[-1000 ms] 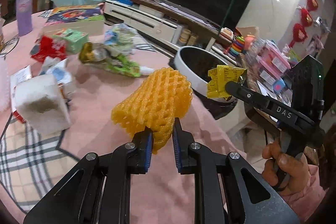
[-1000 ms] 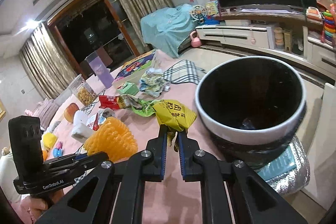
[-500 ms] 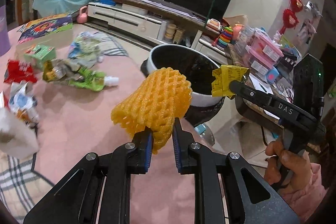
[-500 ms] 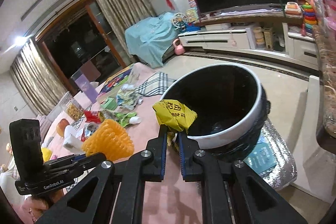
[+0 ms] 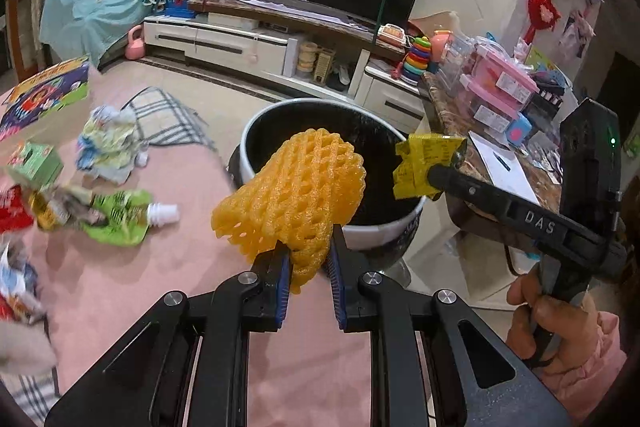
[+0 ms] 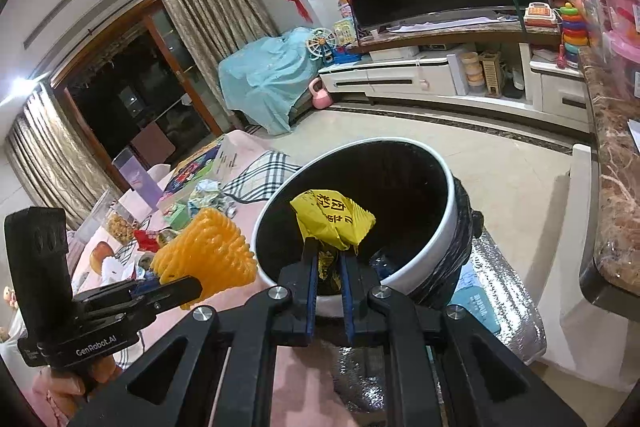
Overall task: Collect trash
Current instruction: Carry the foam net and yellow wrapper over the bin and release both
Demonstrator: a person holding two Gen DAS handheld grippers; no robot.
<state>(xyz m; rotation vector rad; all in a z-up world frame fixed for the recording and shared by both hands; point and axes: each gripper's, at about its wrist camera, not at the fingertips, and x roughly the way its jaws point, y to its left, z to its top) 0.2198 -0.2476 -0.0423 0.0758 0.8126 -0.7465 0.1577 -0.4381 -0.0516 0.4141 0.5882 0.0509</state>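
Both pieces of trash are in the carrying stage of the task, held up by the bin and not yet dropped. The left gripper (image 5: 307,254) is clamped on the lower edge of a yellow-orange foam fruit net with an open lattice (image 5: 294,195), which stands up from the blue pads and, in the left wrist view, overlaps the near rim of the round white-rimmed trash bin with a black liner (image 5: 384,225); in the right wrist view the net (image 6: 208,251) sits just left of the bin's rim, over the pink tablecloth (image 5: 132,279), so it appears not to be fully above the opening. The right gripper (image 6: 330,269) is closed tight on a crumpled yellow plastic wrapper with black printed characters (image 6: 332,217), and that wrapper hangs over the dark mouth of the bin (image 6: 424,267). The next move, as a judgement, is to open the right jaws so the wrapper falls in, and to bring the net further over the opening before letting go, since light foam could catch the rim and tumble back onto the cloth. More litter waits on the table, including a green spouted pouch (image 5: 120,217) and a crumpled pale wrapper (image 5: 108,147).
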